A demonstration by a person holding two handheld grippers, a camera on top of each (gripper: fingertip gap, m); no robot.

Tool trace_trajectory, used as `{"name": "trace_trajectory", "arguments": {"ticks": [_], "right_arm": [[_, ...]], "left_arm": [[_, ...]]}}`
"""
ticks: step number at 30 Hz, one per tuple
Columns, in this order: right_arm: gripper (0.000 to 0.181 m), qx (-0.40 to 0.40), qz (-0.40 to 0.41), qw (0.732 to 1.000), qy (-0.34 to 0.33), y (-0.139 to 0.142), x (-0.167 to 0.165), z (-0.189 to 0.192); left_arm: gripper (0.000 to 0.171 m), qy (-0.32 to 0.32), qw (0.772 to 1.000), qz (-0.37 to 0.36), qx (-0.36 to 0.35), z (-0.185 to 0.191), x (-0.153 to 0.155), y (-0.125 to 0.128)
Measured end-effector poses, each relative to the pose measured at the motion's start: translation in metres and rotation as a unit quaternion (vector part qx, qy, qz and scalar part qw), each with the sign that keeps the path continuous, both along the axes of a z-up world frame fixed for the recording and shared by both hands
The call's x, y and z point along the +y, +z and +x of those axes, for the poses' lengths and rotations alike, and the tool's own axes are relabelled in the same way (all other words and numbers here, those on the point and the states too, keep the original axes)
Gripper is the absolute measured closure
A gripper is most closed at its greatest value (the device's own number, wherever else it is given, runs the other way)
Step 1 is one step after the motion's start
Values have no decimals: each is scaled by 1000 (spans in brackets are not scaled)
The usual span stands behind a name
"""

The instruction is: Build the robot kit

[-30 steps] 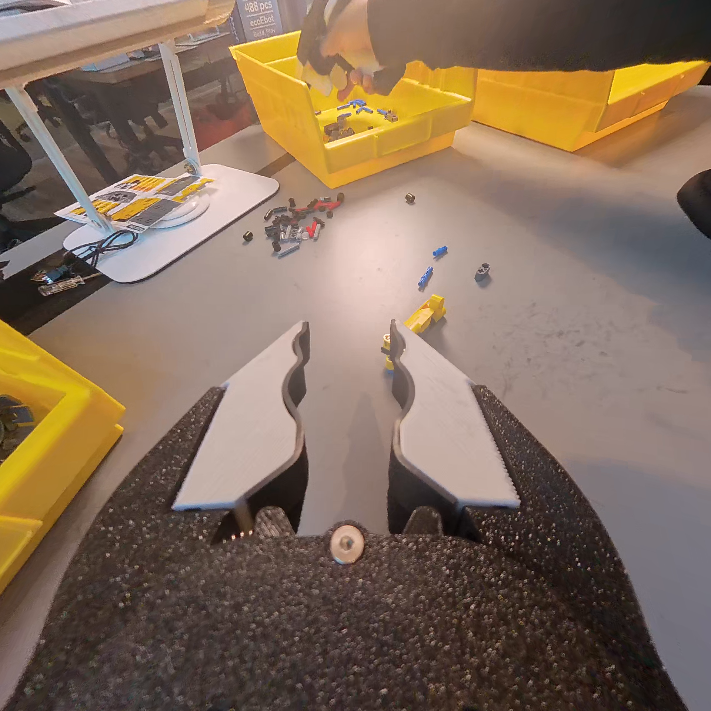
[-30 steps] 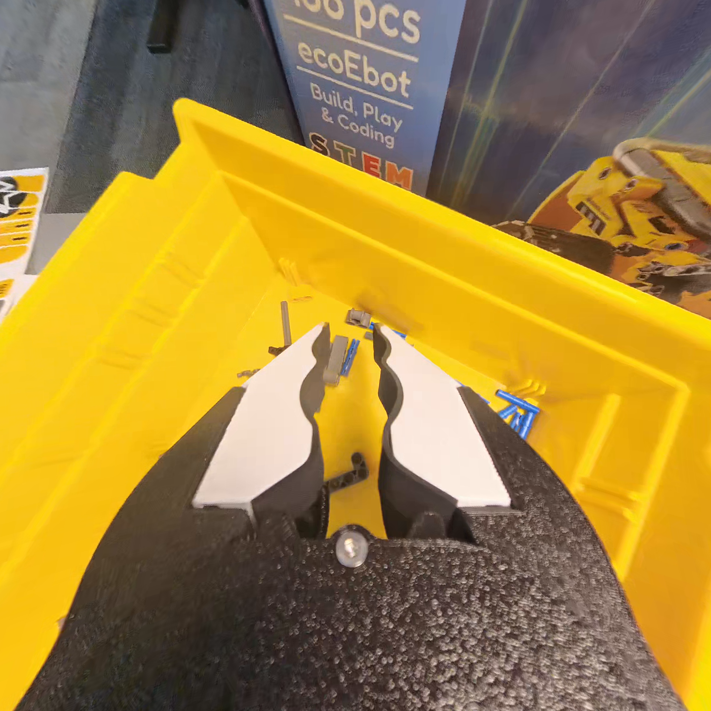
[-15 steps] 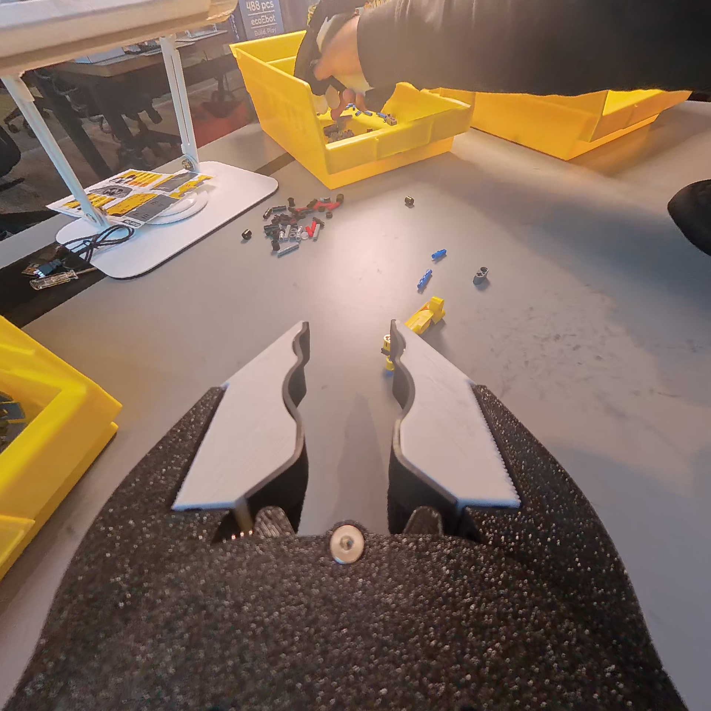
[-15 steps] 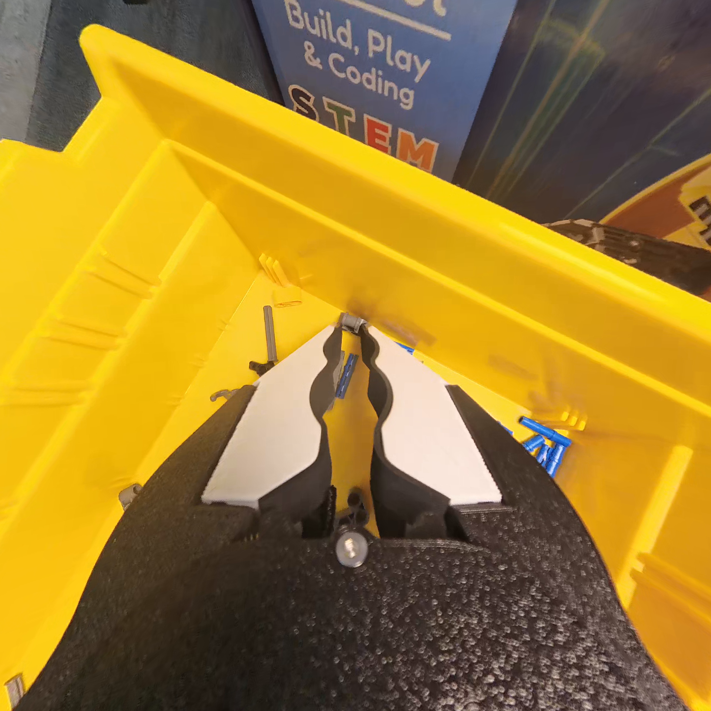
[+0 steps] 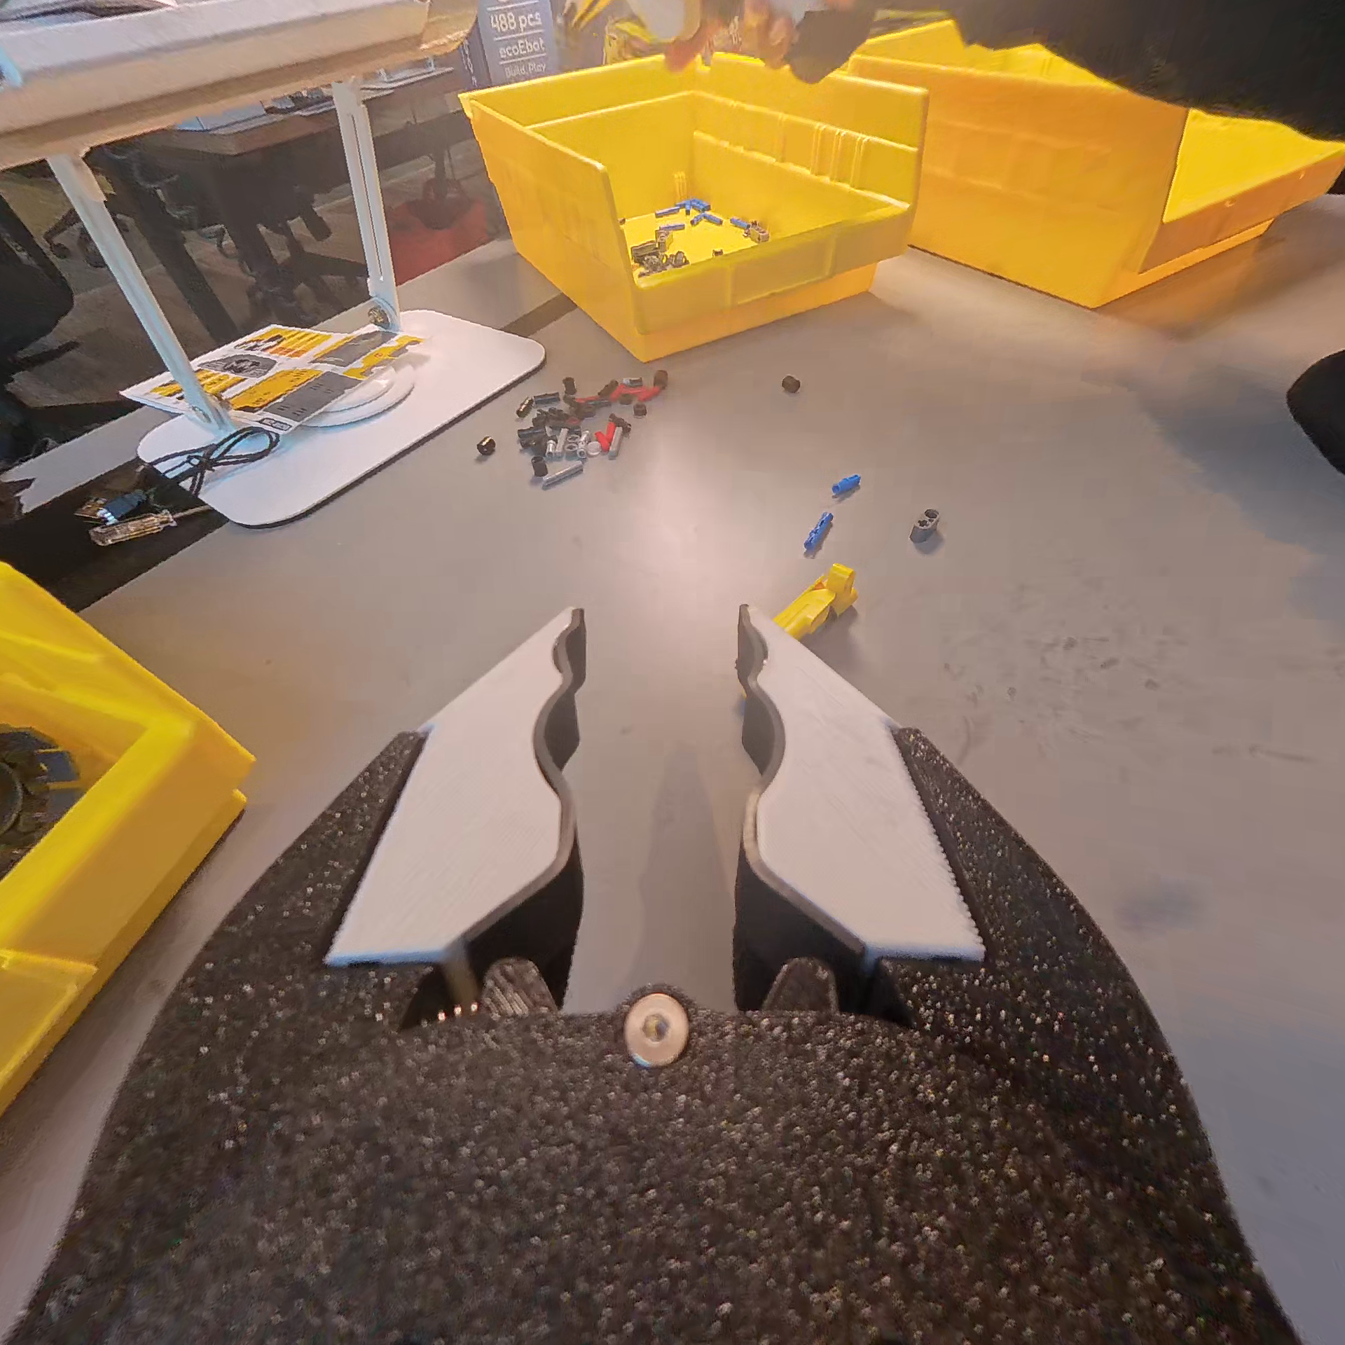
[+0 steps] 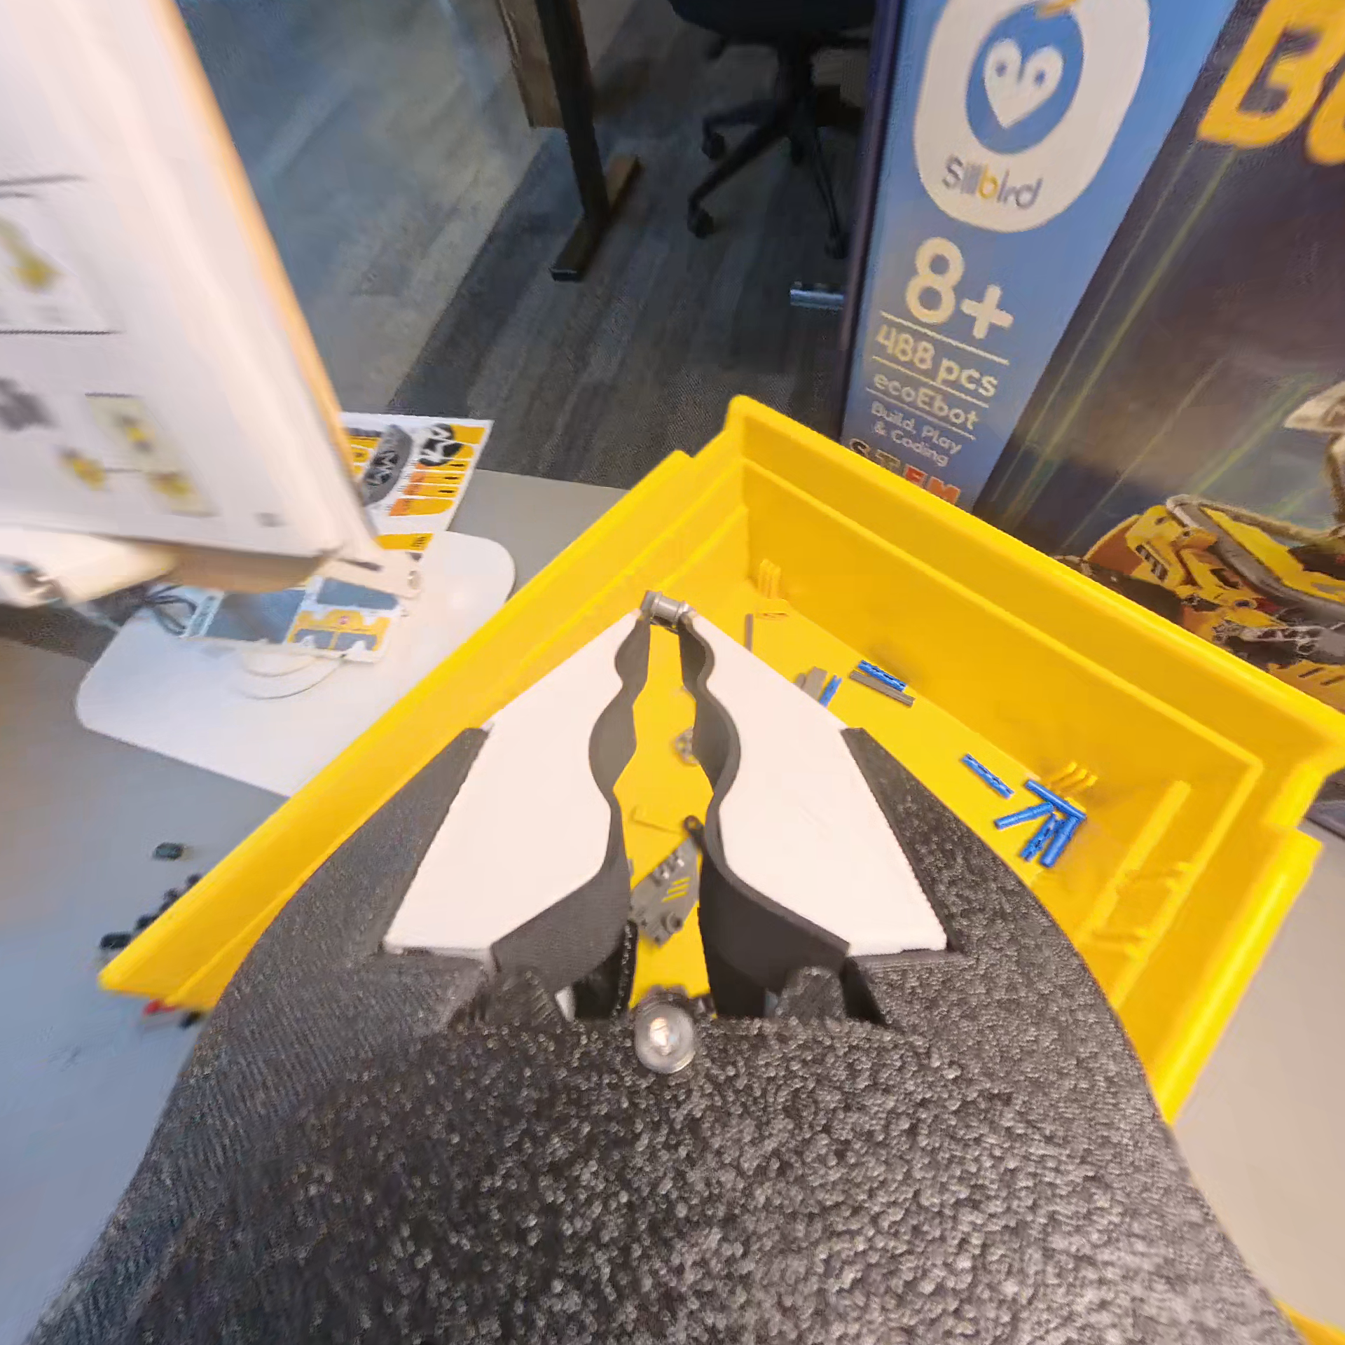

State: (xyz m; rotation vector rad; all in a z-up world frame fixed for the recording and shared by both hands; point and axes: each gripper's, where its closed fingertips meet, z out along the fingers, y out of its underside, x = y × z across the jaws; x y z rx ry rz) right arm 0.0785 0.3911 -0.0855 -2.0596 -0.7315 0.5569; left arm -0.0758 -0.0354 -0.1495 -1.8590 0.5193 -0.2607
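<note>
Right hand-held gripper (image 6: 666, 619) is pinched down on a small grey connector piece (image 6: 664, 608) at its very tips, held above the yellow bin (image 6: 946, 575), its long axis crosswise to the fingers. Blue pins (image 6: 1041, 819) lie in that bin, off to the right. Left hand-held gripper (image 5: 659, 633) gapes wide and empty over the grey surface (image 5: 1055, 728), a yellow brick piece (image 5: 819, 598) just beyond its right fingertip.

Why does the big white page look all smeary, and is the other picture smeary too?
Right wrist view: the white page is motion-blurred at the left edge, while the right gripper pinching a small grey piece looks sharp. Left wrist view: mostly crisp, only the hand at the top is smeared.
</note>
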Motion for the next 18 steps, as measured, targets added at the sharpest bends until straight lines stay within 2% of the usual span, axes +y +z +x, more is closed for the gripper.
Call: {"name": "trace_trajectory", "arguments": {"ticks": [5, 9, 14, 18], "right_arm": [[174, -1, 65, 994, 90, 46, -85, 0], [174, -19, 95, 974, 207, 50, -182, -6], [174, -43, 89, 935, 340, 5, -297, -5], [174, -62, 80, 926, 364, -47, -334, 0]], "left_arm": [[131, 2, 1000, 9, 1, 0, 0, 4], [130, 6, 1000, 16, 4, 0, 0, 6], [130, 13, 1000, 18, 5, -2, 1, 6], [130, 18, 1000, 18, 6, -4, 2, 6]]}}
